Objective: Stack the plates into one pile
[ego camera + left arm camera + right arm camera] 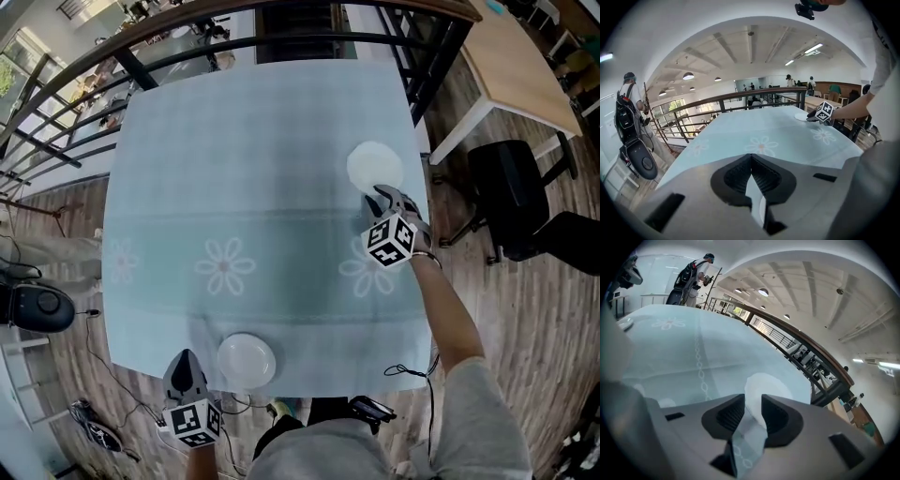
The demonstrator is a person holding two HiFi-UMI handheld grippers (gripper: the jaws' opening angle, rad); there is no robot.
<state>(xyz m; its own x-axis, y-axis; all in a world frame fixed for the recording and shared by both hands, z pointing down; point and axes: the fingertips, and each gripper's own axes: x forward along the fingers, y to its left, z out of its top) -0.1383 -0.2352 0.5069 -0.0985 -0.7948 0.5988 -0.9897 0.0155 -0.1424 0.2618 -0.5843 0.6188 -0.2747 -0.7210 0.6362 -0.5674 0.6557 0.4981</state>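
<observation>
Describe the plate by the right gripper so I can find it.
Start at the pale blue daisy tablecloth. Near its far right corner lies a white plate, just ahead of the right gripper. The other plate sits at the near edge instead.

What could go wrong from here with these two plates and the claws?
1. The far plate lies near the right edge of the tablecloth. The open right claw is just short of it, so a shove instead of a grip might slide it off.
2. The near plate sits by the front edge, with the shut left claw beside it; a bump could knock it over the edge.
3. The tablecloth may get pinched along with a rim.
</observation>
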